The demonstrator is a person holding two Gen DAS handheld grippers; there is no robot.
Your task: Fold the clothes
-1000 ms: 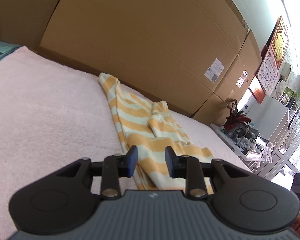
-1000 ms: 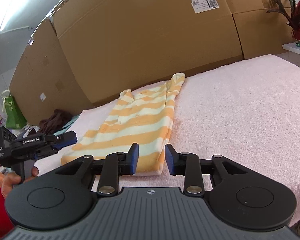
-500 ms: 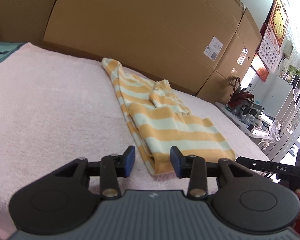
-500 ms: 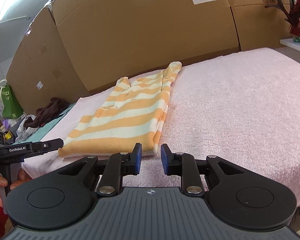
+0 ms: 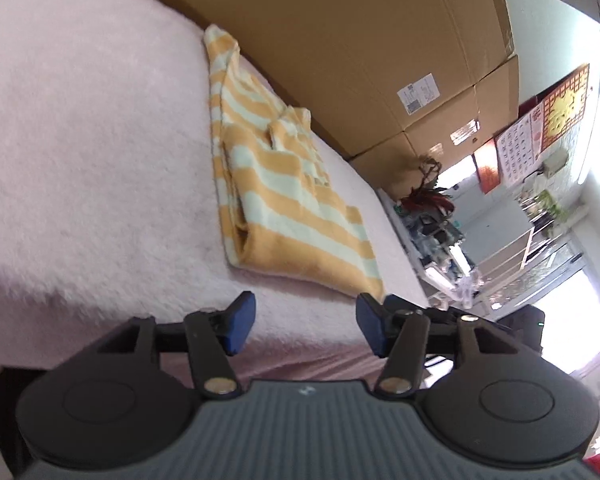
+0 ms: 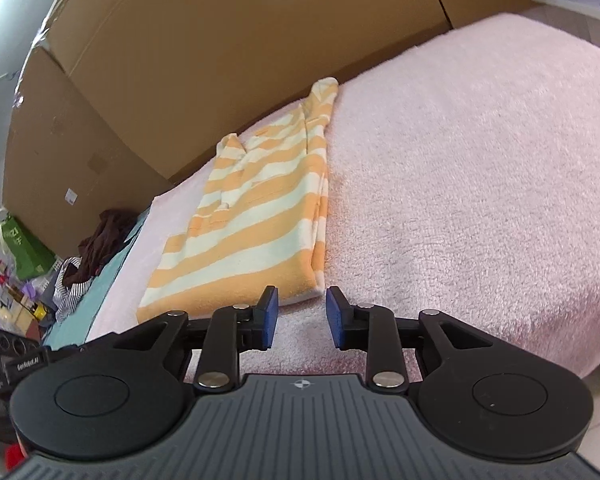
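Observation:
An orange-and-cream striped garment [image 5: 276, 196] [image 6: 260, 216] lies folded lengthwise on the pink fleece bed cover [image 5: 80, 168] [image 6: 460, 184], its hem toward me. My left gripper [image 5: 304, 328] hovers just short of the hem's near edge, jaws opening with nothing between them. In the right wrist view my right gripper [image 6: 302, 316] sits just before the hem's right corner, jaws a little apart and opening, also empty. Part of the left gripper [image 6: 16, 360] shows at that view's lower left edge.
Big cardboard boxes [image 5: 360, 40] [image 6: 220, 60] stand along the far side of the bed. A pile of dark clothes [image 6: 100, 240] and a green bag [image 6: 24, 244] lie off the bed's left side. A cluttered white table with a red plant [image 5: 428, 196] stands beyond the foot.
Both grippers have let go of the garment's hem and drawn back, leaving it flat on the cover. The left jaws have spread much wider. Both views have rolled.

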